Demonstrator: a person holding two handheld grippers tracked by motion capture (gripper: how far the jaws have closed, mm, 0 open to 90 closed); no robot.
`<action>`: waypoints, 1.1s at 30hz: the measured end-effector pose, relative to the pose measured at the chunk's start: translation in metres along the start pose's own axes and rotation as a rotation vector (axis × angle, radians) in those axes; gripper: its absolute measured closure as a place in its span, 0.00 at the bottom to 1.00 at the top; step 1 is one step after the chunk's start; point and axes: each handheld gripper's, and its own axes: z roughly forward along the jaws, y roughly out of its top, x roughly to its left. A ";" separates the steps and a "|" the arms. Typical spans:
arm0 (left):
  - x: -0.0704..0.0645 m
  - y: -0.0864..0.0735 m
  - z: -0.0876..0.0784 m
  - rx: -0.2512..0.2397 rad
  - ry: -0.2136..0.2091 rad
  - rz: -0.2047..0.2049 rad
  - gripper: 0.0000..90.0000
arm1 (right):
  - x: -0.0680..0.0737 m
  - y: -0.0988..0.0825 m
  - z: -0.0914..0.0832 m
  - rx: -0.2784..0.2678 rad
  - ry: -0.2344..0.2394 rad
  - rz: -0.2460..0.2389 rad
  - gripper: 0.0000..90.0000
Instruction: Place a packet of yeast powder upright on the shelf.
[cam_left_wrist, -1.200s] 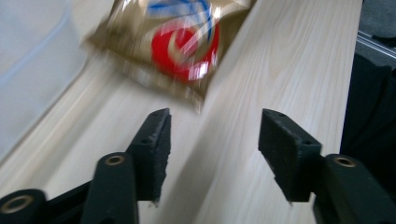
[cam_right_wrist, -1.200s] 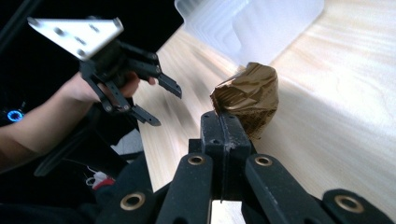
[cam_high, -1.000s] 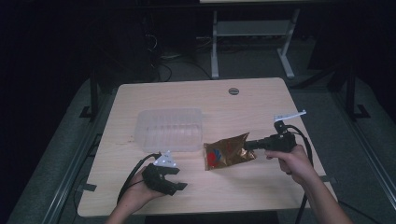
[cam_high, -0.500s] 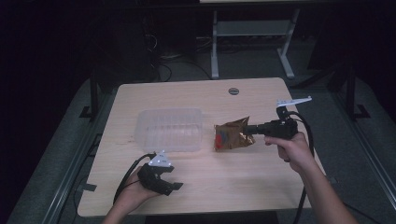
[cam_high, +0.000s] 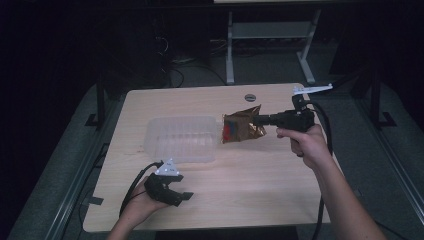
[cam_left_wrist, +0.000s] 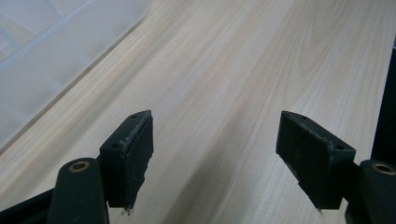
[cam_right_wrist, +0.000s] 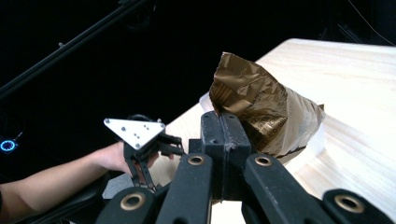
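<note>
A crinkled gold-brown snack bag (cam_high: 241, 126) hangs above the wooden table (cam_high: 265, 190), just right of a clear plastic bin (cam_high: 180, 139). My right gripper (cam_high: 261, 120) is shut on the bag's right edge and points left toward the bin. In the right gripper view the jaws (cam_right_wrist: 224, 122) pinch the foil of the bag (cam_right_wrist: 261, 105). My left gripper (cam_high: 176, 194) rests low near the table's front left. Its jaws have just been opening. In the left gripper view they (cam_left_wrist: 215, 154) stand open over bare wood with nothing between them.
The bin's frosted wall (cam_left_wrist: 51, 51) lies to the upper left of the left gripper. A round cable hole (cam_high: 250, 97) sits near the table's far edge. A white metal frame (cam_high: 270, 35) stands on the dark floor behind the table. Cables trail from both grippers.
The right gripper has lifted the snack bag off the table and carried it up toward the bin's right end. The left hand has stayed in place.
</note>
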 end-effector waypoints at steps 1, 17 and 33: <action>0.000 0.000 0.000 -0.003 0.001 0.001 0.30 | 0.001 0.003 0.002 0.000 0.001 -0.004 1.00; 0.001 0.000 0.001 -0.007 -0.002 -0.002 0.30 | 0.017 0.035 0.041 0.004 0.035 -0.055 1.00; 0.005 -0.002 -0.005 -0.017 0.010 0.001 0.29 | 0.022 0.049 0.111 0.052 0.074 -0.065 1.00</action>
